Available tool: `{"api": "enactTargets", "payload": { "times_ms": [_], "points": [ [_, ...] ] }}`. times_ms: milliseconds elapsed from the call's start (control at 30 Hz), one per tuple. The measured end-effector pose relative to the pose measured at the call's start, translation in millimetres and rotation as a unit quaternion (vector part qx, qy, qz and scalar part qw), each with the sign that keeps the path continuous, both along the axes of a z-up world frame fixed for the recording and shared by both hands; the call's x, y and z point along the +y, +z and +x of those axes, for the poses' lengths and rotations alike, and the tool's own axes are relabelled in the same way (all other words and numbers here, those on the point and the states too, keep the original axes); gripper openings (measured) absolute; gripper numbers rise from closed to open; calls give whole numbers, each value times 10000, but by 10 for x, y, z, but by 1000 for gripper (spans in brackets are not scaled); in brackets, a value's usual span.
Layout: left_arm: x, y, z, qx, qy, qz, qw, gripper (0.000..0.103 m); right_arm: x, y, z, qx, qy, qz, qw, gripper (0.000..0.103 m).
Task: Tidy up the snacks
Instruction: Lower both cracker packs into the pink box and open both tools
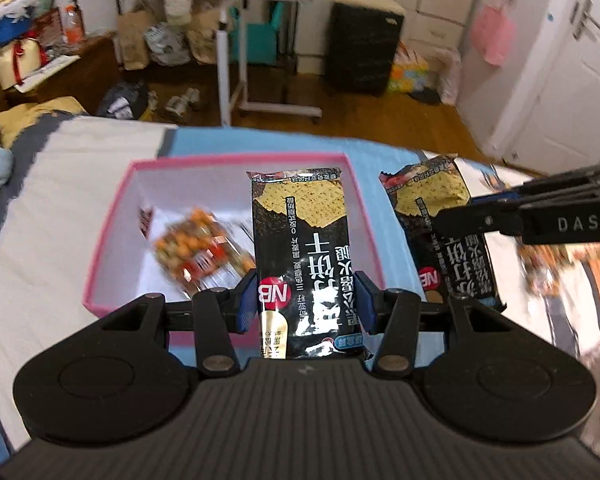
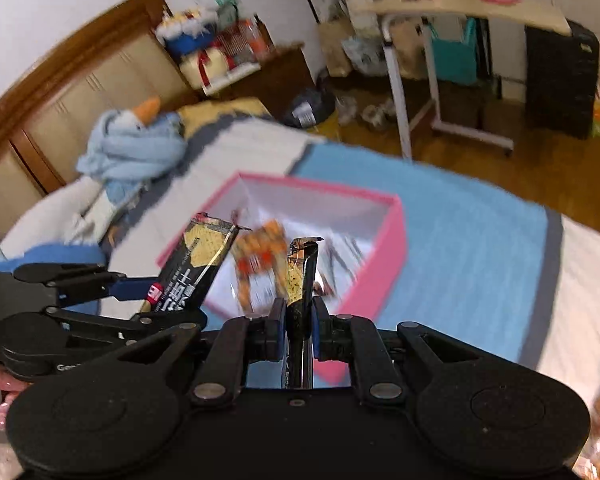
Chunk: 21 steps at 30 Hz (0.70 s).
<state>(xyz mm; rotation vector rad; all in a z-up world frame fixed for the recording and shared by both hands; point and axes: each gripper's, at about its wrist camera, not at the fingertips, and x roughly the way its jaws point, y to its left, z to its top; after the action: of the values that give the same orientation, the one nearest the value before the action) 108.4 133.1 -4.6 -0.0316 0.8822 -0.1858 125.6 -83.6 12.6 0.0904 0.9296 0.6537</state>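
blurred: orange snack bag (image 1: 194,248) in pink box (image 1: 112,216) | label unreadable

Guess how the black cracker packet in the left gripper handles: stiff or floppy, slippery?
Probably fairly stiff: the black cracker packet juts straight out from the left gripper without drooping. Its glossy film shows glare, so likely slippery. Printed crackers suggest brittle contents; squeeze gently above the pink box.

A black cracker packet (image 1: 300,256) with white Chinese lettering and a red "NB" badge hangs flat-faced over the open pink box (image 1: 112,216), clamped across its lower width. A matching packet (image 2: 302,280) is pinched edge-on near the box's side. Inside the white-lined box lies an orange-patterned snack bag (image 1: 192,248), blurred.
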Motion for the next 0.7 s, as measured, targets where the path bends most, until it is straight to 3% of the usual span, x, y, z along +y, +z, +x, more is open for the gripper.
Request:
{"api": "enactTargets", "payload": {
  "times_ms": [200, 300, 467, 700],
  "points": [
    [231, -209, 460, -98, 493, -70, 9987, 48, 387, -280, 455, 70, 174, 83, 9998, 15],
    [228, -441, 687, -4, 704, 256, 9972, 48, 528, -495, 619, 203, 180, 129, 9995, 15],
    [325, -789, 902, 379, 693, 59, 9969, 48, 706, -812, 751, 355, 308, -67, 9989, 15],
    [327, -1029, 1009, 669, 705, 159, 9951, 50, 840, -1006, 854, 406, 440, -523, 9968, 16]
  ]
}}
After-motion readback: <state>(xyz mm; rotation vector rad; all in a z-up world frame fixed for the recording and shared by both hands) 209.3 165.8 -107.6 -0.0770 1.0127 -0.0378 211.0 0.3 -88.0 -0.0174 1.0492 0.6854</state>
